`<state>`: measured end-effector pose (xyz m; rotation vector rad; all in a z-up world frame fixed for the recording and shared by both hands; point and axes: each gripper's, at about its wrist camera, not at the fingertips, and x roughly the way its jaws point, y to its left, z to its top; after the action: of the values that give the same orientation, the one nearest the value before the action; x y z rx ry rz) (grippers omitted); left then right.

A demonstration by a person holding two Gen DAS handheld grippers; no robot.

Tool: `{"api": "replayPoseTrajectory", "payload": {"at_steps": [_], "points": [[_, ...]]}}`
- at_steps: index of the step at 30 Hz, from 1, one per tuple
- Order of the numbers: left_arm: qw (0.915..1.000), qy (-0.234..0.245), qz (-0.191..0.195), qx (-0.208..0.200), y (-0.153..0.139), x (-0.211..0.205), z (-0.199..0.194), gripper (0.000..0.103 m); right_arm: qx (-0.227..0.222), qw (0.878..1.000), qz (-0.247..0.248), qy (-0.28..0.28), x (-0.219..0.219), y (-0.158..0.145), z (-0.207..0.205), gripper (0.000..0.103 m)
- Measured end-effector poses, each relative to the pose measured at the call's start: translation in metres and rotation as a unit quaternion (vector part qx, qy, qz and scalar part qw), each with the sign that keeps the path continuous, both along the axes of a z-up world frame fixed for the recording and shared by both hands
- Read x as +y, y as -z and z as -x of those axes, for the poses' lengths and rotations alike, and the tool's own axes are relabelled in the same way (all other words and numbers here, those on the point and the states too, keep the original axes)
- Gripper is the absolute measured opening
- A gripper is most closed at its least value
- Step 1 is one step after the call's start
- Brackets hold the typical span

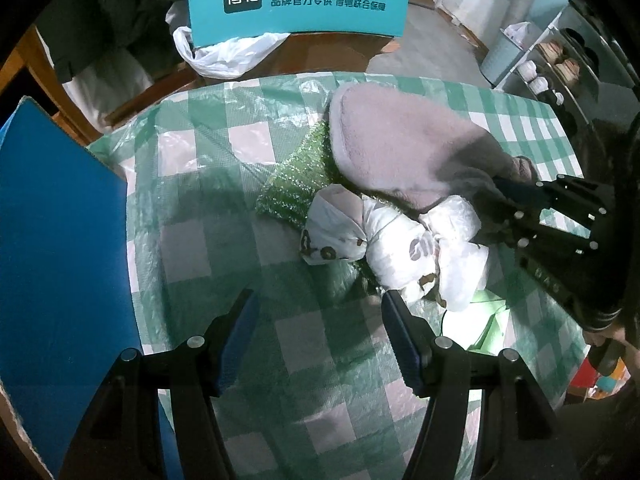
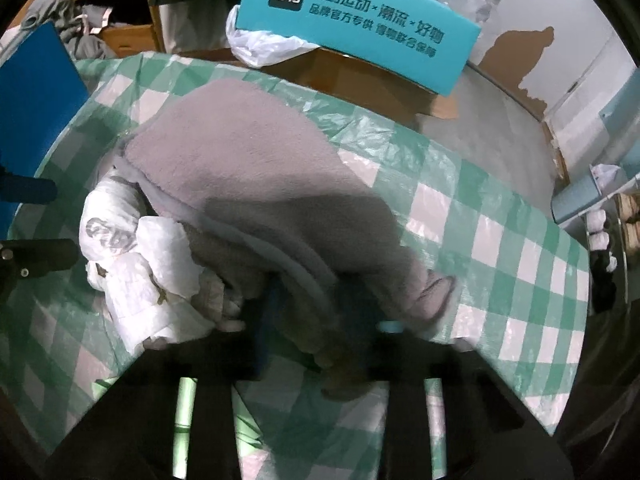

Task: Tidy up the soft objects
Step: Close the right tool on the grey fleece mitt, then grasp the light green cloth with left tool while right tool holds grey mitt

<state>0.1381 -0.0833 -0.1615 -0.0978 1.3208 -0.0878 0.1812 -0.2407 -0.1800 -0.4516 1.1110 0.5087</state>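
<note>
A grey-mauve fleece cloth lies on the green-and-white checked table cover. Under it are a sparkly green cloth and a crumpled white printed plastic bag. My left gripper is open and empty, above the table just in front of the bag. My right gripper comes in from the right and its fingers close on the near edge of the fleece. In the right wrist view the fleece fills the middle and bunches between the blurred fingers of the gripper; the bag lies left.
A blue board stands at the table's left edge. A teal box with Chinese print and a white plastic bag sit beyond the far edge. Shelves with shoes are at the right.
</note>
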Motion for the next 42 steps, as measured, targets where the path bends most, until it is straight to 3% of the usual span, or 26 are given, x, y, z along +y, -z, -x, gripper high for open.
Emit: {"api": "replayPoseTrajectory", "payload": {"at_steps": [4, 17, 29, 32, 42], "points": [[1.0000, 0.001, 0.001, -0.002, -0.003, -0.001, 0.002, 0.065, -0.001, 1.000, -0.019, 0.004, 0.000, -0.010, 0.004, 0.011], [0.9998, 0.014, -0.006, -0.012, -0.016, -0.010, 0.022, 0.065, 0.002, 0.997, -0.035, 0.075, -0.025, -0.036, 0.023, 0.010], [0.9976, 0.067, -0.011, -0.012, -0.020, -0.052, 0.045, 0.065, 0.037, 0.986, -0.016, 0.164, -0.091, -0.029, 0.061, 0.010], [0.9969, 0.078, -0.008, -0.011, -0.020, -0.063, 0.050, 0.070, 0.056, 0.982, -0.021, 0.181, -0.103, -0.025, 0.075, 0.010], [0.9939, 0.110, -0.009, 0.005, -0.009, -0.091, 0.060, 0.076, 0.083, 0.980, -0.045, 0.174, -0.114, -0.023, 0.096, 0.014]]}}
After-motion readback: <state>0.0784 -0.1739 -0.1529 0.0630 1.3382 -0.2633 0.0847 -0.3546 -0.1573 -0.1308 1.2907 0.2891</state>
